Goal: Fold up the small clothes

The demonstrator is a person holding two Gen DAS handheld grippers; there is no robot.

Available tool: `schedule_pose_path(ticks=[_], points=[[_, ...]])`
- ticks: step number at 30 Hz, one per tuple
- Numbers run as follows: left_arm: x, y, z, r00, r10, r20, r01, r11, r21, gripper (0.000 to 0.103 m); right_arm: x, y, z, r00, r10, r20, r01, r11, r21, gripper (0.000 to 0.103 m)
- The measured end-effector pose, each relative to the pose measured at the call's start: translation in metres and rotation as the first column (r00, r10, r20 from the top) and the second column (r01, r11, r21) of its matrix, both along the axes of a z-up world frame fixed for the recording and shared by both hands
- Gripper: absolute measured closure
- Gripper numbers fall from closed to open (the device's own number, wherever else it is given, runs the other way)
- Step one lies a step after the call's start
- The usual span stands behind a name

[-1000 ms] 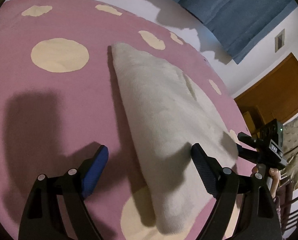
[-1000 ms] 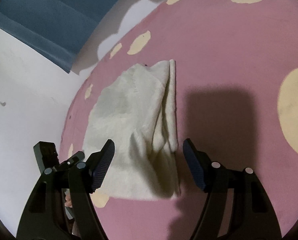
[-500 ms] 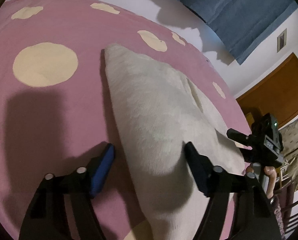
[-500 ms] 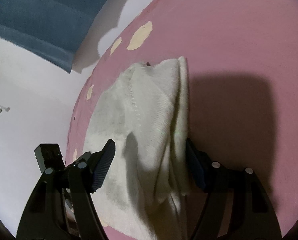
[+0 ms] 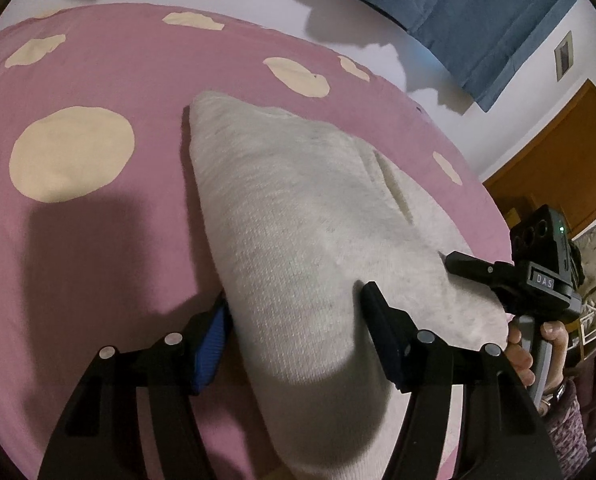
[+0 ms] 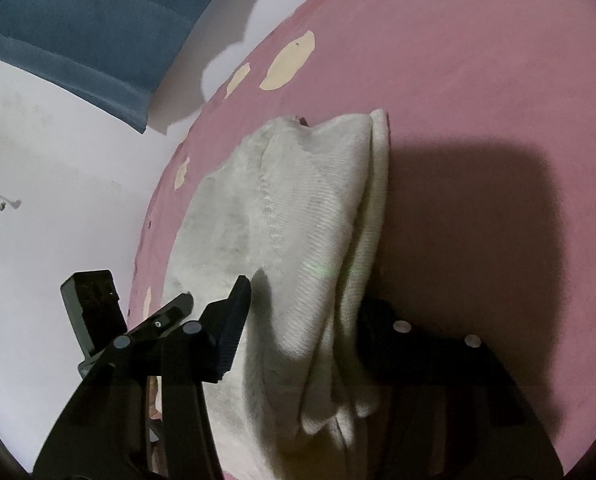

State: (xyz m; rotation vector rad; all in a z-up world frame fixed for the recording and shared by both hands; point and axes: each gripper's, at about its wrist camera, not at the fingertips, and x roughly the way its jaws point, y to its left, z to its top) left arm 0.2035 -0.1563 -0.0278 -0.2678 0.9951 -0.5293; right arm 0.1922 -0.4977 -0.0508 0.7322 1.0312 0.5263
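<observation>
Cream knit garment (image 5: pixel 298 240), part-folded, lies on the pink spotted bed (image 5: pixel 97 240). Left gripper (image 5: pixel 293 340) and right gripper (image 6: pixel 298 320) straddle its near edge, jaws closing in; pinch every layer before lifting it over.

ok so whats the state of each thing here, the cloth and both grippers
cream garment: partly folded, lying on the pink bedspread
left gripper: jaws just been closing, near edge of the garment between them, grip unclear
right gripper: jaws just been closing, bunched layers between them, grip unclear
</observation>
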Motion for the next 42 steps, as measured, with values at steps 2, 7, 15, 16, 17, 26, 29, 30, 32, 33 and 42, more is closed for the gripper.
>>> schedule_pose_path(ticks=[2, 7, 15, 16, 17, 26, 29, 30, 32, 33, 42], points=[[0.000, 0.001, -0.001, 1.000, -0.004, -0.002, 0.004, 1.000, -0.003, 0.039, 0.000, -0.002, -0.001, 1.000, 0.002, -0.001, -0.002, 1.000, 0.009, 0.054], [0.000, -0.001, -0.001, 1.000, -0.004, 0.006, 0.004, 1.000, 0.007, 0.039, 0.003, 0.000, -0.001, 1.000, 0.002, -0.002, -0.002, 1.000, -0.005, 0.054], [-0.002, -0.003, 0.000, 1.000, -0.002, 0.013, 0.001, 1.000, 0.019, 0.045, 0.003, 0.005, 0.000, 1.000, 0.000, 0.001, 0.000, 0.999, -0.046, 0.064], [-0.002, -0.003, 0.000, 1.000, 0.001, 0.015, -0.001, 1.000, 0.020, 0.048, 0.003, 0.005, 0.000, 1.000, -0.005, 0.001, 0.005, 0.998, -0.056, 0.071], [-0.002, -0.004, 0.000, 1.000, 0.002, 0.016, -0.002, 1.000, 0.022, 0.049, 0.003, 0.005, -0.001, 1.000, -0.007, 0.001, 0.007, 0.998, -0.062, 0.073], [-0.007, -0.011, 0.018, 0.997, 0.010, 0.072, -0.015, 0.998, 0.065, 0.069, -0.006, 0.011, 0.006, 0.997, -0.029, 0.075, 0.037, 0.994, -0.106, 0.084], [-0.006, -0.004, 0.026, 0.997, 0.023, 0.071, -0.026, 0.999, 0.042, 0.072, -0.012, 0.018, 0.020, 0.992, -0.037, 0.123, 0.051, 0.992, -0.113, 0.085], [-0.006, 0.001, 0.030, 0.997, 0.028, 0.068, -0.030, 0.999, 0.026, 0.073, -0.012, 0.021, 0.025, 0.990, -0.039, 0.133, 0.054, 0.993, -0.108, 0.085], [-0.005, 0.013, 0.037, 0.997, 0.043, 0.063, -0.043, 0.999, -0.001, 0.073, -0.012, 0.027, 0.033, 0.987, -0.033, 0.154, 0.048, 0.994, -0.098, 0.085], [-0.006, 0.021, 0.042, 0.996, 0.057, 0.068, -0.057, 0.998, -0.005, 0.073, -0.012, 0.033, 0.037, 0.987, -0.023, 0.161, 0.039, 0.995, -0.093, 0.086], [-0.029, 0.101, 0.042, 0.986, 0.161, 0.053, -0.160, 0.987, -0.007, 0.073, 0.000, 0.101, 0.023, 0.989, 0.078, 0.124, -0.077, 0.997, -0.019, 0.086]])
